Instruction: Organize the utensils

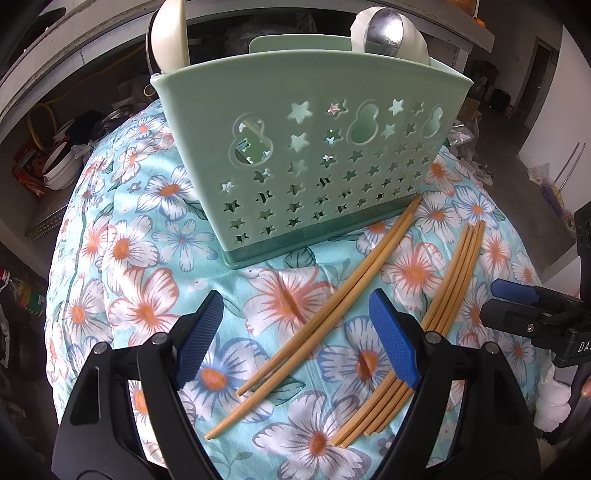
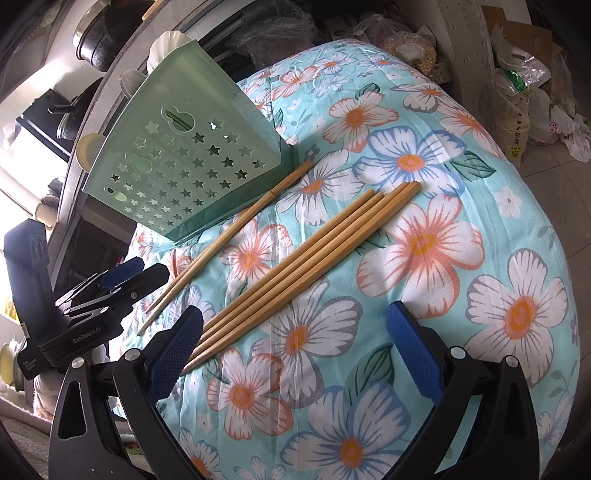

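Bamboo chopsticks [image 2: 295,273] loose near holder [image 1: 314,162] | both tools wide apart, empty

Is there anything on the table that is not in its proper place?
Yes. Six chopsticks lie loose on the flowered cloth: a pair touching the foot of the green holder, and four more beside them. The spoons already stand in the holder. Nothing looks spilled or broken.
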